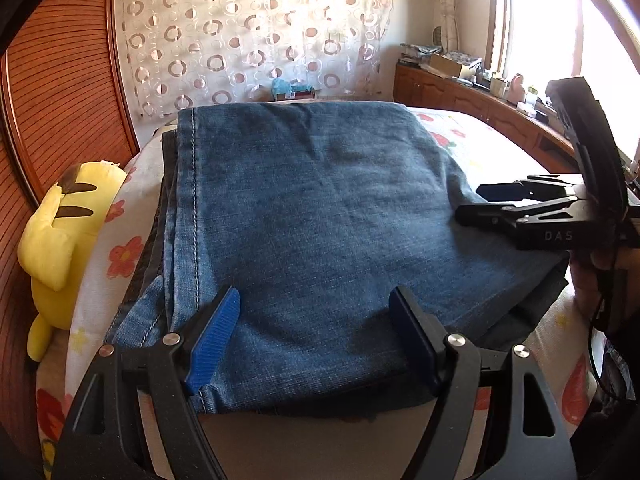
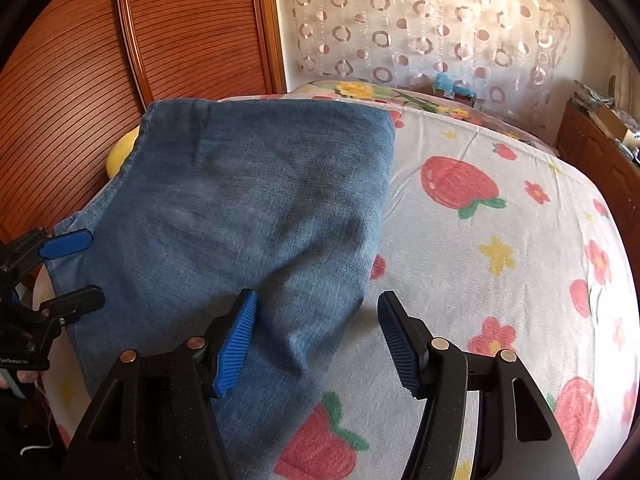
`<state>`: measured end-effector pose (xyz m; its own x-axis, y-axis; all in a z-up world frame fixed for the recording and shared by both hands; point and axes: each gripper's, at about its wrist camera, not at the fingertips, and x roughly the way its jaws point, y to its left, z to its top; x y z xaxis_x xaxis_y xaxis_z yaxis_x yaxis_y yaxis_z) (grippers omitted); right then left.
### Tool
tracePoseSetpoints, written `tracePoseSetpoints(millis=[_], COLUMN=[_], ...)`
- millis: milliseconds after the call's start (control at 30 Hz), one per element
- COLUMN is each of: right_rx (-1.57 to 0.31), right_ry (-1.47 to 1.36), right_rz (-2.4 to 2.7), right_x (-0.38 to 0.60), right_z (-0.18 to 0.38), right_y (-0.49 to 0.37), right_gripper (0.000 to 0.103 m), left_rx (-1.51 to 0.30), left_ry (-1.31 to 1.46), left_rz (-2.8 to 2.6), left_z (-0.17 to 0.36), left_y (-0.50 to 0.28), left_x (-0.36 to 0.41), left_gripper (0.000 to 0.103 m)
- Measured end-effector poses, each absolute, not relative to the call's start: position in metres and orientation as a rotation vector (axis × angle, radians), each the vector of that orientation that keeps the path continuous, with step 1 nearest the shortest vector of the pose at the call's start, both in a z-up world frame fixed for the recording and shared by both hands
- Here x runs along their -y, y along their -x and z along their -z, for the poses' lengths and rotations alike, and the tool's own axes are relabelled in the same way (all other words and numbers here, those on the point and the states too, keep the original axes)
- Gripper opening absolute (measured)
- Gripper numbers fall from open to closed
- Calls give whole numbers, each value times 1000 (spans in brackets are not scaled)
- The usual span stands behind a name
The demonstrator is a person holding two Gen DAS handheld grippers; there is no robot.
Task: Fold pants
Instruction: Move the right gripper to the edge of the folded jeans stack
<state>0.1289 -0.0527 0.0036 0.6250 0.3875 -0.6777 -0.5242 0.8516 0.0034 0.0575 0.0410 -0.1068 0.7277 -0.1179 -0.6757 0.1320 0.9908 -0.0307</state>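
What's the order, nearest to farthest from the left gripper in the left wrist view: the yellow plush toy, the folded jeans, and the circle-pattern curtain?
From the left gripper:
1. Folded jeans, directly under and ahead of its open jaws, on the bed.
2. Yellow plush toy, off to the left at the bed's edge.
3. Circle-pattern curtain, on the far wall beyond the bed.

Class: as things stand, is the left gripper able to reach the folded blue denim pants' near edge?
Probably yes: the left gripper has open jaws over the pants' near edge, with nothing between.
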Motion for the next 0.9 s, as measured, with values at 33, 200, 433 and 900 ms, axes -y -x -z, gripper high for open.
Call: tracePoseSetpoints(millis=[33,200,433,900], right_rx=[-733,-732,-768,-791], right_ry=[199,172,113,97], right_rz=[-530,-558,-556,-597], right_x=[54,60,69,67], right_z=[-5,-16,-16,-5], right_y=[-127,-108,-84,-72], right_gripper=[64,64,64,48], left_rx=[-743,-740,-739,-756], left_ry=[-17,-9,-4,22], left_rz=[140,147,151,172], left_z=[107,108,108,104], left_y=[-57,-56,-56,-41], left_x=[-41,-43,-44,-47], left_gripper=[78,78,78,78])
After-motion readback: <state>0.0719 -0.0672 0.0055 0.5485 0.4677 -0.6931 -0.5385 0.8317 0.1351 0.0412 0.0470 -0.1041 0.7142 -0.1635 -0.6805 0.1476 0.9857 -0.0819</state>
